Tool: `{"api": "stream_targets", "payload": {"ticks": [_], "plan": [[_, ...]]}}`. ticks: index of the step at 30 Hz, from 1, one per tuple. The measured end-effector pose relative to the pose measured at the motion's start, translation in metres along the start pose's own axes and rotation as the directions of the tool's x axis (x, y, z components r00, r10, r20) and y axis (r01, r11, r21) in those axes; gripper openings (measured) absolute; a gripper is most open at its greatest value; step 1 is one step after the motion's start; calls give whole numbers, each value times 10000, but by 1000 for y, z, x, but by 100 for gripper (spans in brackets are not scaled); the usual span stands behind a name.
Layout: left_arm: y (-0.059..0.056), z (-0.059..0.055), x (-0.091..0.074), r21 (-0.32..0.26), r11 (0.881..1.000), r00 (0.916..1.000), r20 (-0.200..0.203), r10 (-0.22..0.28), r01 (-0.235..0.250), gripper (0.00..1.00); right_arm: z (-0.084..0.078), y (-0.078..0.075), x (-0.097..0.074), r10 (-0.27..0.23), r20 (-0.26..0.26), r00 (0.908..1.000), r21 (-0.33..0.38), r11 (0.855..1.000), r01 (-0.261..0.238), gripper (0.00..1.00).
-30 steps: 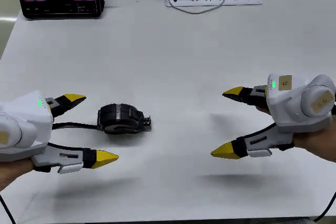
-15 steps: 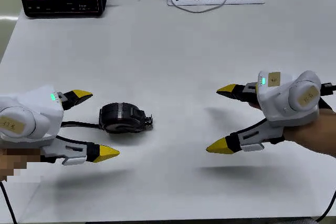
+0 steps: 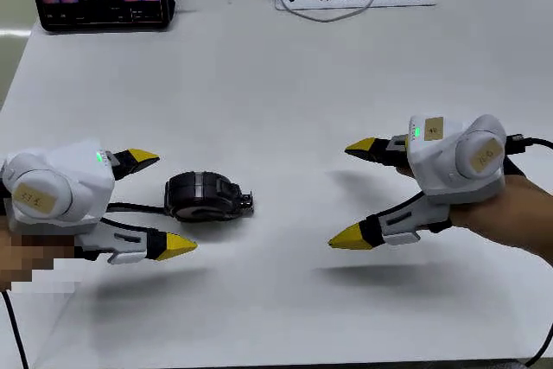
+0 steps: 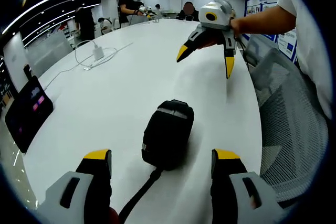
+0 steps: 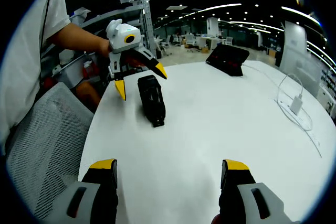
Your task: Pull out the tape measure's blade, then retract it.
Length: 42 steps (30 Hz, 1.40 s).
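Resting on white table: tape measure | left tool, right tool agape | office hall

We hold our left gripper and right gripper facing each other, well apart, yellow tips pointing inward and both sets of jaws spread wide; our right forearm shows bare behind its gripper.

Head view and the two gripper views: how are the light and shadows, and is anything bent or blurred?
Head view: even light, sharp, soft shadows on the white table. Left gripper view: fisheye curves the table edge; the tape measure is sharp. Right gripper view: same bending, bright ceiling lamps over a dark hall.
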<state>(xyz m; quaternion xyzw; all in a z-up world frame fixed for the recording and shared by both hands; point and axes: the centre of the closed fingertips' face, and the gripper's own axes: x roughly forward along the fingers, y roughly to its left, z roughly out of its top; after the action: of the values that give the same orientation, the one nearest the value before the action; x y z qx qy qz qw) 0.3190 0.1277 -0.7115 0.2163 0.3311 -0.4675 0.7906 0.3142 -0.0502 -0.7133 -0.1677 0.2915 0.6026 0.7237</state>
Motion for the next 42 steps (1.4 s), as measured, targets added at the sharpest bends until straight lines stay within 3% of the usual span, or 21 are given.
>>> {"api": "stream_targets", "payload": {"ticks": [7,26,42], "plan": [[1,-3,5,231,9997,9993,-357,-103,111,64,-2,-1,3,40,-9,10000,39,10000,-40,80],[-4,-5,14,1236,9906,9952,-850,-484,587,34,-6,0,9,185,-83,9998,55,9998,-185,79],[-4,-5,18,1543,9850,9921,-1096,-610,776,28,-4,8,17,417,-99,9991,-20,9991,-418,78]]}}
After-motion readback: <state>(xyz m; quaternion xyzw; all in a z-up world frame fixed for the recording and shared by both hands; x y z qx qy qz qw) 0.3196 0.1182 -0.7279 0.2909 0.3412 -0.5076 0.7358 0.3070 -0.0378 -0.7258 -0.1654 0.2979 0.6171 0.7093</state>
